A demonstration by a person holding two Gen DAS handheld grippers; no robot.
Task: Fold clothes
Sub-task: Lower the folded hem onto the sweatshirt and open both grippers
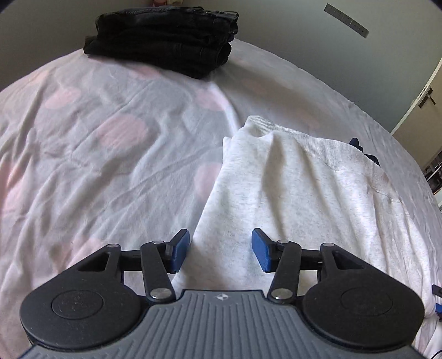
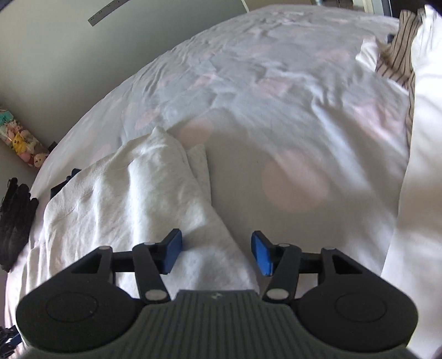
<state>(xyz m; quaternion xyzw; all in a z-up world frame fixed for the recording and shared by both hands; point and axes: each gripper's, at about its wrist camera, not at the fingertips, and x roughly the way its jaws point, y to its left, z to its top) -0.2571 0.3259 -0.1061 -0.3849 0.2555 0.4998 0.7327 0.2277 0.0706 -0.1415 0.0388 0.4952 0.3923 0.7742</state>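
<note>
our left gripper [image 1: 220,250] wide, empty | our right gripper [image 2: 216,252] wide, empty | both over white sweatshirt [image 1: 290,193] on bed sheet [image 1: 110,152]

A: Saw bedsheet [image 1: 116,143], white with pink dots, wrinkled. Grey wall [image 1: 276,24] behind, ruler-like strip [image 1: 346,20] stuck on it.

B: Also spotted door with handle [image 1: 426,95] far right. Plush toys [image 2: 23,143] by wall, right view.

Bed [image 1: 116,154] with white, pink-spotted sheet; grey wall [image 1: 290,36] beyond fingers; door [image 1: 422,105] far right; daylight.
</note>
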